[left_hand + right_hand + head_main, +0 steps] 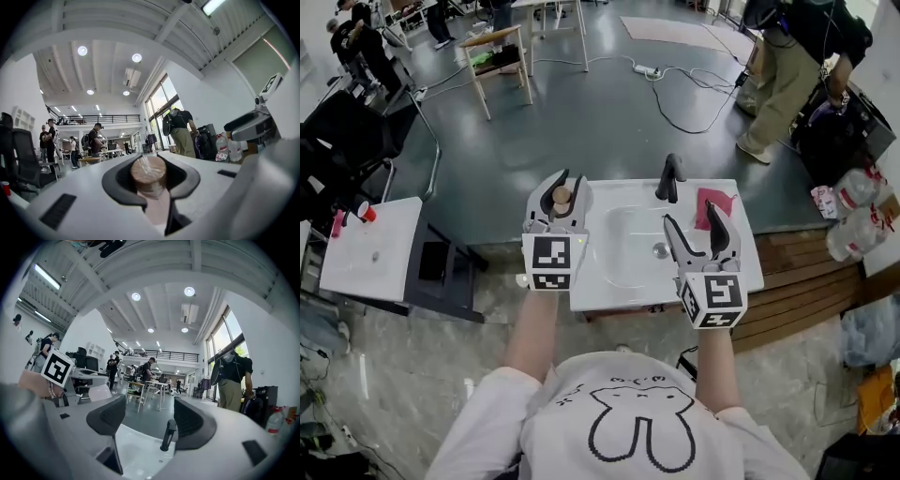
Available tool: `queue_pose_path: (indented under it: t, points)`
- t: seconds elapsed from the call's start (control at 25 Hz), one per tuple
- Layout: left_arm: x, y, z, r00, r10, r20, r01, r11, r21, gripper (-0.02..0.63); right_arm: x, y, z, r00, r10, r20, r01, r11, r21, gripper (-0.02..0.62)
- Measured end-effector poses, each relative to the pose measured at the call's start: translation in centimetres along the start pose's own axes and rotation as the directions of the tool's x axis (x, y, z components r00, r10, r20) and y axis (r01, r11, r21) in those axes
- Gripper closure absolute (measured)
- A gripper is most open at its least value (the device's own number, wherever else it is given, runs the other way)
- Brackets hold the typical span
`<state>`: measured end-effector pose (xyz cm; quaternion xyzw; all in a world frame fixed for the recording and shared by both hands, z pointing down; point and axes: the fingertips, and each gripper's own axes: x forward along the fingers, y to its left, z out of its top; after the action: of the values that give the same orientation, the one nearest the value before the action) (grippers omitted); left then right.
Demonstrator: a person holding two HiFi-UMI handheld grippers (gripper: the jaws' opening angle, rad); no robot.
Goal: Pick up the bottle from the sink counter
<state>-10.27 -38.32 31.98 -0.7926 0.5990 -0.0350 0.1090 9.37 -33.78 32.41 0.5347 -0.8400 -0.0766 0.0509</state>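
A small bottle (pixel 562 197) with a round brown cap is over the left end of the white sink counter (pixel 741 272). My left gripper (pixel 565 184) is shut on it, one jaw on each side of its neck. In the left gripper view the bottle (pixel 148 169) fills the gap of that gripper (pixel 151 182), its pale body running down between the pads. Whether it rests on the counter I cannot tell. My right gripper (pixel 691 218) hangs open over the right of the basin, holding nothing. The right gripper view shows this gripper (pixel 151 420) with the black faucet (pixel 168 434) ahead.
The black faucet (pixel 670 178) stands at the back edge of the counter, with a red cloth (pixel 716 205) beside it on the right. A drain (pixel 660 250) lies in the basin. A wooden platform (pixel 806 277) is to the right, a small white table (pixel 370 248) to the left. People stand farther back.
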Motion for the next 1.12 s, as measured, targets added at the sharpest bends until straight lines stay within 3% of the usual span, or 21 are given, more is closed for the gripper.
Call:
queue_pose_path:
  t: [0.32,0.4,0.52,0.8,1.12]
  points:
    - [-2.6,0.8,3.4,0.998,0.031,0.056,-0.033,0.999,0.038,0.506,-0.5,-0.9,1.9,0.999,-0.009,0.038,0.01,1.0,-0.028,0.264]
    - [-3.2,1.1,4.2,0.997,0.042,0.071,-0.046,0.998,0.05,0.506,-0.7,-1.1,2.2,0.999,-0.019,0.044,0.021,0.999,-0.033,0.301]
    - [-4.1,1.6,5.2,0.994,0.06,0.095,-0.066,0.996,0.053,0.506,-1.0,-1.4,2.5,0.998,-0.032,0.056,0.034,0.999,-0.032,0.408]
    - [-6.1,2.6,7.7,0.984,0.09,0.152,-0.104,0.991,0.084,0.506,-1.5,-1.7,3.4,0.993,-0.087,0.084,0.089,0.996,-0.022,0.55]
    - [-6.9,2.6,8.8,0.977,0.097,0.189,-0.117,0.989,0.093,0.506,-2.0,-1.8,4.2,0.988,-0.109,0.109,0.113,0.993,-0.037,0.568]
